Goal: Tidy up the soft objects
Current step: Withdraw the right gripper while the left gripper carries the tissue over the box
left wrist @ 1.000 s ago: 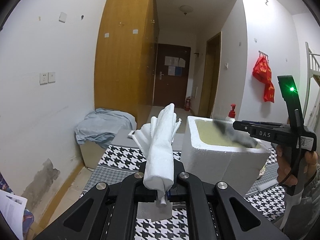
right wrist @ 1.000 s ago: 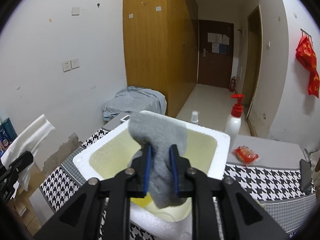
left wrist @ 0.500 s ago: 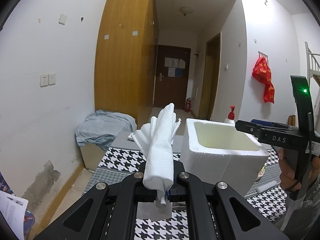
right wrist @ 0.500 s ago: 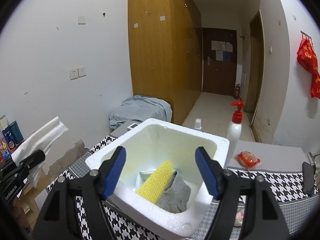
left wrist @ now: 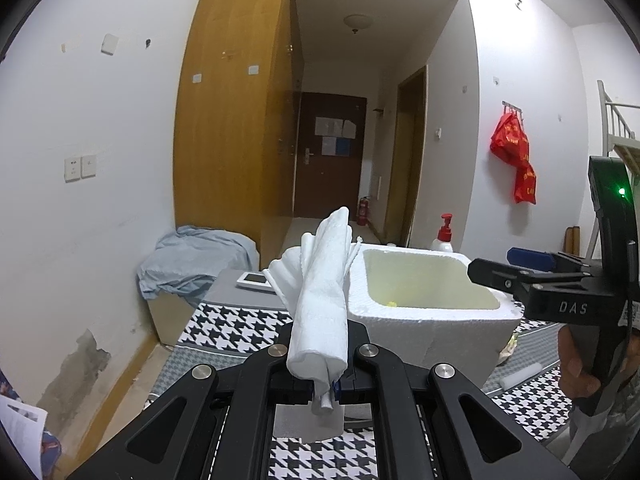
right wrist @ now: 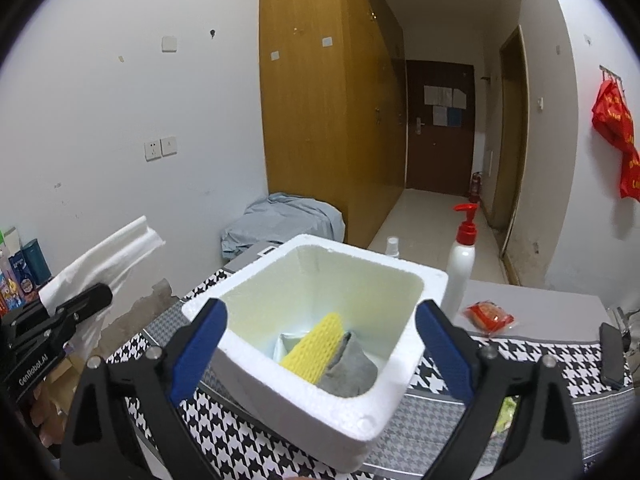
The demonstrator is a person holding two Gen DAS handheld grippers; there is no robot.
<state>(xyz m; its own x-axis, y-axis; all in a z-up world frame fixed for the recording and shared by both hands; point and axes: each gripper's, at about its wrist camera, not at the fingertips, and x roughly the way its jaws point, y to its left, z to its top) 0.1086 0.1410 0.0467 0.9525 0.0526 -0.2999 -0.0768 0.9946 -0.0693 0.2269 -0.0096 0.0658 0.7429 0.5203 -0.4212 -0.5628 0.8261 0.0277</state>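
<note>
My left gripper (left wrist: 320, 376) is shut on a rolled white towel (left wrist: 320, 300) that stands up from the jaws, left of the white foam box (left wrist: 420, 332). In the right wrist view that towel (right wrist: 108, 256) and the left gripper (right wrist: 92, 292) sit at the far left. My right gripper (right wrist: 322, 308) hovers over the foam box (right wrist: 304, 412); its jaws are opening wide and nothing is between the blue pads. Inside the box lie a grey cloth (right wrist: 352, 372) and a yellow foam net (right wrist: 316, 348). The right gripper (left wrist: 504, 266) also shows beside the box, held by a hand.
The box stands on a houndstooth tablecloth (right wrist: 248, 440). Behind it are a red-capped pump bottle (right wrist: 460, 268), a small spray bottle (right wrist: 392, 246), a red packet (right wrist: 488, 316) and a phone (right wrist: 610, 354). A blue-grey cloth (right wrist: 280, 220) covers a low box by the wardrobe.
My right gripper opened and let go of the grey cloth, which now lies in the foam box beside the yellow net. The left gripper kept still with the towel.
</note>
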